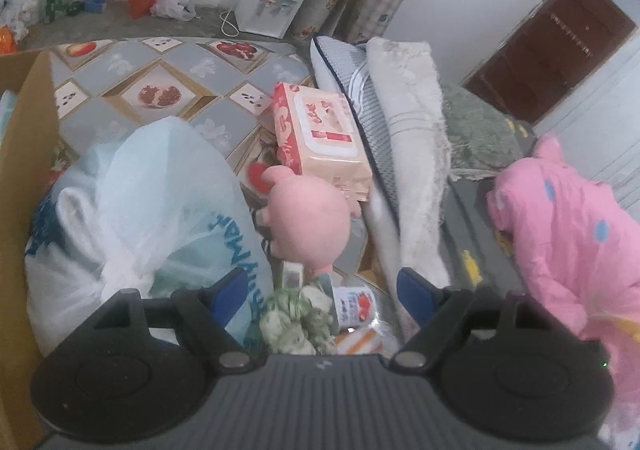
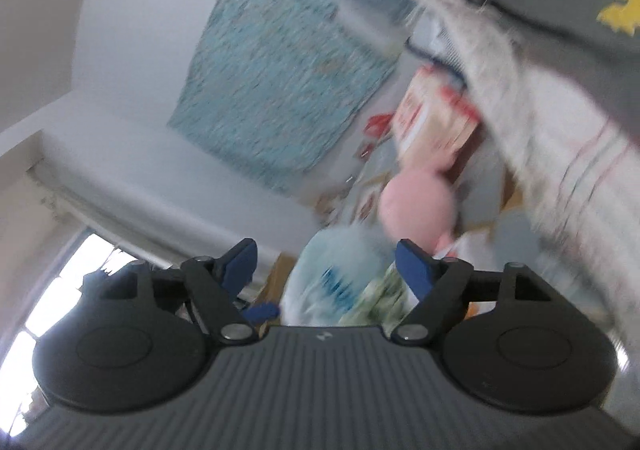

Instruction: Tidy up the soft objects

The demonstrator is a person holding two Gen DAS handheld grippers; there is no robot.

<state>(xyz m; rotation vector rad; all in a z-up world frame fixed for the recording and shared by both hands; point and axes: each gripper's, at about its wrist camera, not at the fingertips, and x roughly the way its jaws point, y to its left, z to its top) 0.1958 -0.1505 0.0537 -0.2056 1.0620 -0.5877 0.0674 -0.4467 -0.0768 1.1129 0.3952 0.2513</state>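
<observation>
The table (image 1: 132,62), covered in a fruit-print cloth, is crowded. 1 pink plush (image 1: 308,218) lies near its middle, hemmed in by 1 plastic bag (image 1: 132,210) on the left, 1 wipes pack (image 1: 324,134) behind and 2 upright pillows (image 1: 408,154) on the right. 1 green cloth (image 1: 296,314) lies nearest, between the blue pads of the left gripper (image 1: 320,286), whose jaws are seen wide apart and holding nothing. 1 pink garment (image 1: 568,234) lies far right. The right gripper (image 2: 326,262) is likewise spread, nothing gripped; its view is blurred.
</observation>
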